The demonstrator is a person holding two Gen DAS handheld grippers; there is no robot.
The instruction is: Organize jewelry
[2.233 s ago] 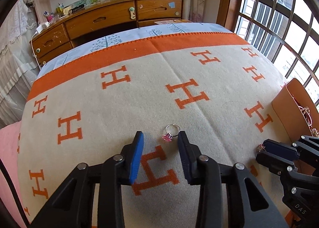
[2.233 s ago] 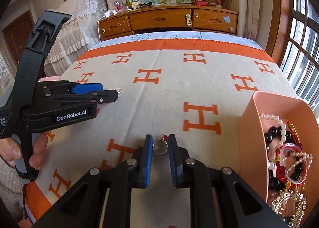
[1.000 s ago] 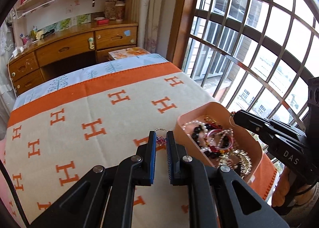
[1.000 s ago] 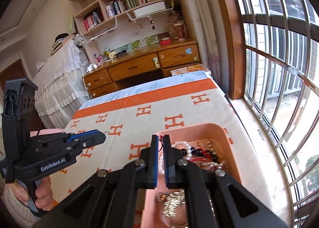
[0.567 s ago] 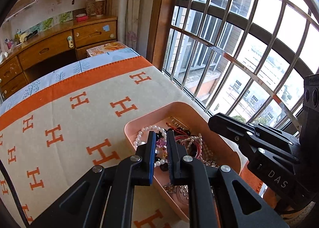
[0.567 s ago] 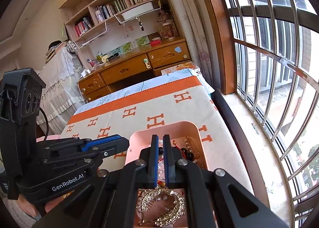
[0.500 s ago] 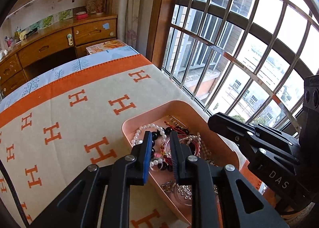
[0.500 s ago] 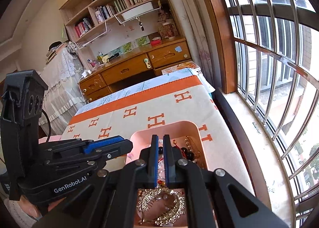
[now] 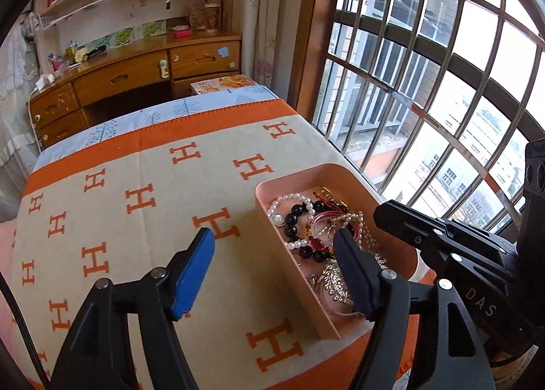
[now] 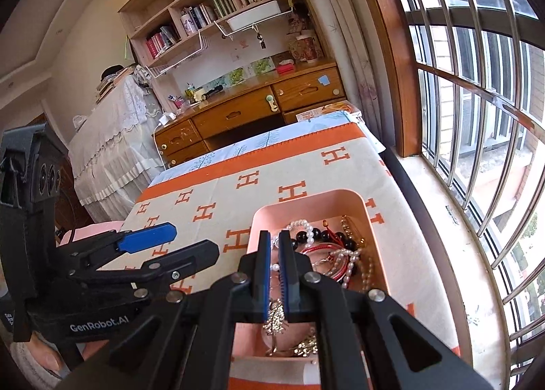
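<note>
A pink tray (image 9: 289,282) (image 10: 340,193) full of jewelry sits at the bed's window edge; in it lie a pearl bracelet (image 9: 289,200), black beads (image 9: 297,219) and a red bangle (image 9: 327,219) (image 10: 323,248). My left gripper (image 9: 276,246) (image 10: 190,240) hovers over the tray's near wall. Its jaws are opening with nothing between them. One finger is above the blanket, the other above the jewelry. My right gripper (image 10: 275,240) (image 9: 378,212) hangs over the tray, shut on a thin ring that is almost hidden between the pads.
An orange and cream blanket (image 9: 143,206) with H marks covers the bed. The barred window (image 9: 425,83) runs close along the right edge. A wooden desk (image 9: 136,73) with drawers stands beyond the bed's far end. A person's hand (image 10: 44,359) holds the left gripper.
Both grippers came from the blanket to the tray. The left gripper, shut on a pink-stone ring, has opened wide and the ring has left its jaws. The right stays shut.
</note>
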